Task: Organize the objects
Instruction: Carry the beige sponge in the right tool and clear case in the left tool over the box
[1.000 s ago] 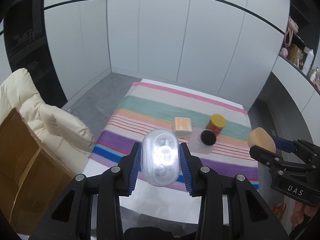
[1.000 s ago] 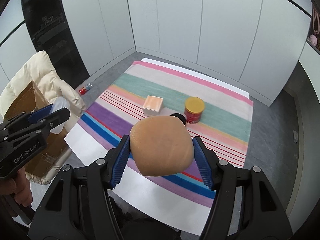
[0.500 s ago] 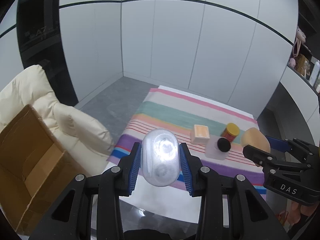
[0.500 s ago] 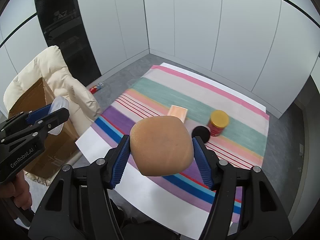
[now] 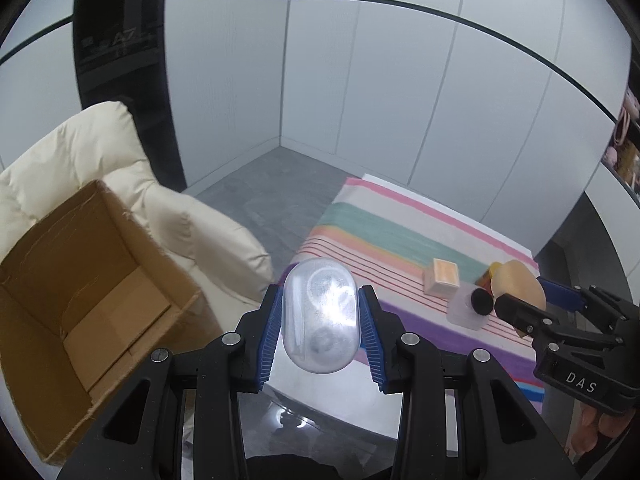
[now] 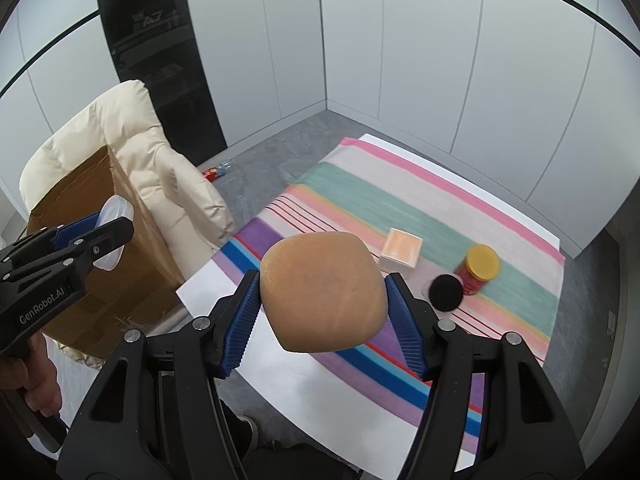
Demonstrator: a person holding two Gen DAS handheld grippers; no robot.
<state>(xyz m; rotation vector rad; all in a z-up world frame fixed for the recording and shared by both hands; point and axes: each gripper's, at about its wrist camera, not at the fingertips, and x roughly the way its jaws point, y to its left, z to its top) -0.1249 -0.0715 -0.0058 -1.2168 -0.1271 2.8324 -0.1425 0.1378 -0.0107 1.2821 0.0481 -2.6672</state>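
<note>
My left gripper (image 5: 319,316) is shut on a clear oval plastic case (image 5: 319,314), held in the air just right of an open cardboard box (image 5: 80,300). The box sits on a cream padded chair (image 5: 192,236). My right gripper (image 6: 323,302) is shut on a tan bun-shaped sponge (image 6: 323,290), above the near edge of a striped cloth (image 6: 400,216). On that cloth lie a small peach box (image 6: 401,252), a red jar with a yellow lid (image 6: 479,268) and a clear bottle with a black cap (image 6: 445,292). The left gripper (image 6: 108,240) also shows beside the cardboard box (image 6: 108,248) in the right wrist view.
White wall panels and a dark glass cabinet (image 6: 160,60) stand behind. A small red wrapper (image 6: 214,171) lies on the grey floor by the chair (image 6: 132,152). Shelves with items (image 5: 624,148) are at the far right. A person's hand (image 6: 36,384) grips the left handle.
Both grippers have swung leftward with their loads; the cardboard box and chair now fill the left of both views, and the cloth with its objects has slid right.
</note>
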